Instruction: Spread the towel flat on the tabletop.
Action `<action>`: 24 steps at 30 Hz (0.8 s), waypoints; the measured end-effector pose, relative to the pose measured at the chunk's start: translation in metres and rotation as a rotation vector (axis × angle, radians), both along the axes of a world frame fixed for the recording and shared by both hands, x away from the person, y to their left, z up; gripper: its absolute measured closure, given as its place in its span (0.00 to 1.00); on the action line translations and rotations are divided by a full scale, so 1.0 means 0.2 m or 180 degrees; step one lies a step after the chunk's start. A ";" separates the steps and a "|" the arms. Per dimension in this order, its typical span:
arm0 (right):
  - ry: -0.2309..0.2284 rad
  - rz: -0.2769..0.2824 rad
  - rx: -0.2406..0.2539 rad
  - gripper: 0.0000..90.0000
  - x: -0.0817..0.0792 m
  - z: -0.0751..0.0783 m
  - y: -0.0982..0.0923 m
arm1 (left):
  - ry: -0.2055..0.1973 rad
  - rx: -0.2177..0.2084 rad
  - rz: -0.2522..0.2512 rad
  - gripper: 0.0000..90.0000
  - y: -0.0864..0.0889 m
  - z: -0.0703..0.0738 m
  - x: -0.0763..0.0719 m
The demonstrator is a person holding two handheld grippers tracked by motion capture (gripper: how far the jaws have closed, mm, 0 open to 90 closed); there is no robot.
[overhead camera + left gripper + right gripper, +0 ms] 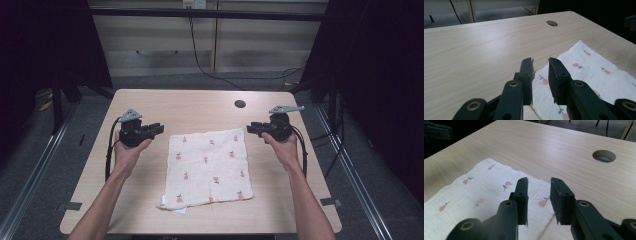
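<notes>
Lying flat, tulip-printed cream cloth (pixel 209 167)

**What the pictures cut off or leave unclear**

In the left gripper view the cloth (pixel 584 75) runs past the right and bottom edges. In the right gripper view it leaves at the left and bottom. From the high view the small printed flowers are too small to identify.

Light wooden table (pixel 150 102), grey floor (pixel 35 165) — pale cabinets (pixel 210 45), dark curtains (pixel 390 75)
</notes>
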State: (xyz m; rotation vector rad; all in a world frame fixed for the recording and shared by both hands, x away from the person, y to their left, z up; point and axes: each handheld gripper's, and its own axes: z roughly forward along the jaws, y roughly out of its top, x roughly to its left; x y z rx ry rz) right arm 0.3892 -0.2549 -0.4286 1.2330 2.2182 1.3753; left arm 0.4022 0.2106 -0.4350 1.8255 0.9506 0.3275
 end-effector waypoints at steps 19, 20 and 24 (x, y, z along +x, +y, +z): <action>0.0066 0.0402 -0.0070 0.65 -0.27 0.00 0.07 | 0.0041 0.0129 -0.0423 0.70 0.04 0.01 -0.24; 0.0066 0.0402 -0.0070 0.65 -0.27 0.00 0.07 | 0.0041 0.0129 -0.0423 0.69 0.04 0.01 -0.24; 0.0181 0.0495 -0.0170 0.66 -0.33 -0.08 0.10 | 0.0209 0.0233 -0.0535 0.65 0.03 -0.07 -0.31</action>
